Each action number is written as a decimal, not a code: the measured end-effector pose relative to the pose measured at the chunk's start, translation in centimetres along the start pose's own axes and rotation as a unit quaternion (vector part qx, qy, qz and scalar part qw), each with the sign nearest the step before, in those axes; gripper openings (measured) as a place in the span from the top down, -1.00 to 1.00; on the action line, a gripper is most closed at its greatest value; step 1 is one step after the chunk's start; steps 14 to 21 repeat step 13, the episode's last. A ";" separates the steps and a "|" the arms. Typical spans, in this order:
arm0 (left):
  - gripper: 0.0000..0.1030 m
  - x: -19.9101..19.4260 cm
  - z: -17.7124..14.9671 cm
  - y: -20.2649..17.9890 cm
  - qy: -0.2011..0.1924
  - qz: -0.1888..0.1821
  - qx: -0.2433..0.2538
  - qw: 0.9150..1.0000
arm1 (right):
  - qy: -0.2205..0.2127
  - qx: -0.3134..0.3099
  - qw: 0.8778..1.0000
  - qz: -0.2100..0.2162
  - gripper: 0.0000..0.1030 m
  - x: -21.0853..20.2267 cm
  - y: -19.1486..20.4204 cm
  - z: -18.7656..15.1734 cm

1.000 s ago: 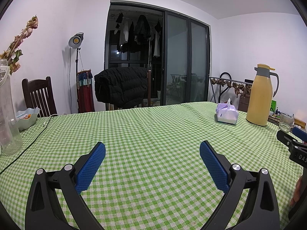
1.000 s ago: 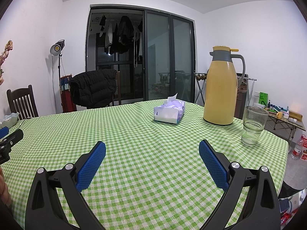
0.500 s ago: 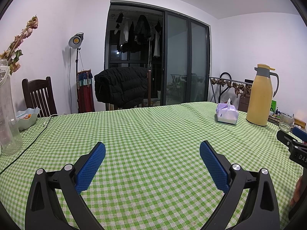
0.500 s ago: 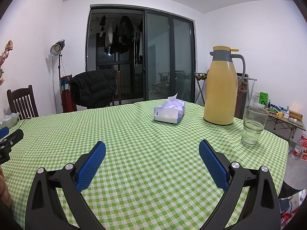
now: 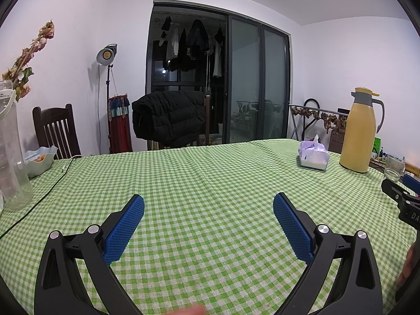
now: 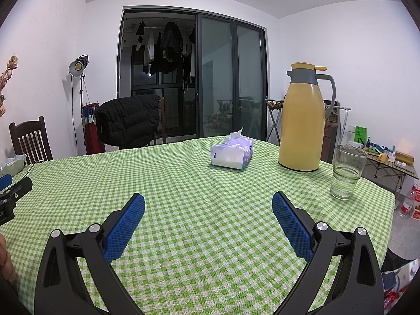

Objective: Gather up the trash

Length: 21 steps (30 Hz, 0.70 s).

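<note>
A: Any trash showing?
B: I can't make any out on the checked cloth of the bench [image 6: 199,183].
A: The grippers?
B: Left hand-held gripper [image 5: 208,214] and right hand-held gripper [image 6: 208,213] both spread wide, blue ribbed pads bare.
A: What's cut off?
B: The clear bottle [image 5: 11,157] at left frame edge. The tissue pack [image 6: 232,153], yellow jug [image 6: 302,128] and glass [image 6: 346,172] sit right of centre.

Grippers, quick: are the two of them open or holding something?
Left gripper: open, holding nothing, above the green checked tablecloth.
Right gripper: open, holding nothing.
</note>
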State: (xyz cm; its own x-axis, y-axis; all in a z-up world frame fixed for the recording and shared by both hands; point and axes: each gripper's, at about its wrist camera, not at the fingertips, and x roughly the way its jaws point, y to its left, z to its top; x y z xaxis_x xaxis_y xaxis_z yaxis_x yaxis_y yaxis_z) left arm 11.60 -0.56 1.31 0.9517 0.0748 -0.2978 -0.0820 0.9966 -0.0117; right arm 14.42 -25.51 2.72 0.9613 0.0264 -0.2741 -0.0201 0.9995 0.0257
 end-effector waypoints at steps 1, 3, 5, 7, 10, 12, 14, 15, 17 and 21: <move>-0.85 0.0 0.0 0.0 0.000 0.005 0.000 1.000 | 0.000 0.000 1.000 0.000 -0.82 0.0 0.0 0.0; -0.85 -0.1 0.0 0.1 -0.001 0.015 -0.004 1.000 | 0.000 0.000 1.000 0.000 -0.82 0.0 0.0 0.0; -0.85 0.0 0.0 0.4 0.001 0.016 -0.010 1.000 | 0.000 0.000 1.000 0.000 -0.82 0.0 0.0 0.0; -0.85 0.3 0.1 0.6 0.009 0.016 -0.012 1.000 | 0.000 0.000 1.000 0.000 -0.82 0.0 0.0 0.0; -0.85 0.6 0.1 0.9 0.017 0.009 -0.018 1.000 | 0.000 0.000 1.000 0.000 -0.82 0.0 0.0 0.0; -0.85 0.8 0.2 1.3 0.023 0.008 -0.027 0.999 | 0.000 0.000 1.000 0.000 -0.82 0.0 0.0 0.0; -0.85 1.1 0.2 1.7 0.029 0.006 -0.037 0.999 | 0.001 0.001 1.000 0.000 -0.82 0.0 -0.1 0.0; -0.85 1.1 0.2 1.7 0.029 0.006 -0.037 0.999 | 0.001 0.001 1.000 0.000 -0.82 0.0 -0.1 0.0; -0.85 1.1 0.2 1.7 0.029 0.006 -0.037 0.999 | 0.001 0.001 1.000 0.000 -0.82 0.0 -0.1 0.0; -0.85 1.1 0.2 1.7 0.029 0.006 -0.037 0.999 | 0.001 0.001 1.000 0.000 -0.82 0.0 -0.1 0.0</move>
